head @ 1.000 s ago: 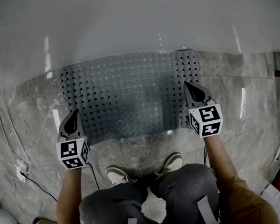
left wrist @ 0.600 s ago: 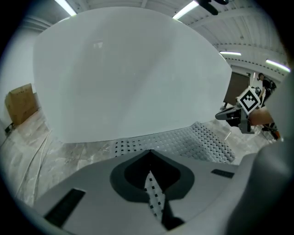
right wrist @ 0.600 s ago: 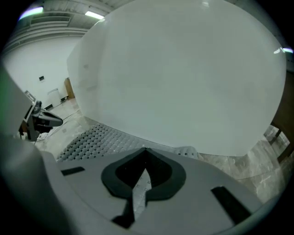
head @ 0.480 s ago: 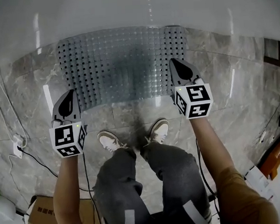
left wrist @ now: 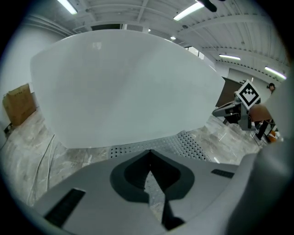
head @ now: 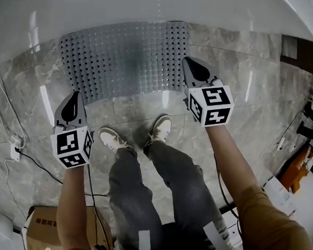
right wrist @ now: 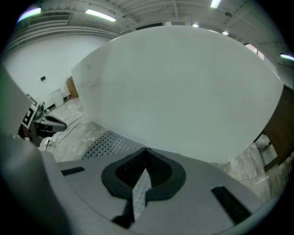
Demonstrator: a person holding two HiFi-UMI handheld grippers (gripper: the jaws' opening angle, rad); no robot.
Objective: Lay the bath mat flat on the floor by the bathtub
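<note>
Grey bath mat [head: 122,60] (just one) flat by one bathtub [head: 137,3], left gripper [head: 75,96], right gripper [head: 187,62], all fingers released.

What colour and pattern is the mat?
Bath mat: grey, gridded with small dark holes; best in head view.

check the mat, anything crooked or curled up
Nothing stands out. The mat lies flat on the floor by the tub, its edges roughly parallel to it, with no visible folds or lifted corners.
</note>
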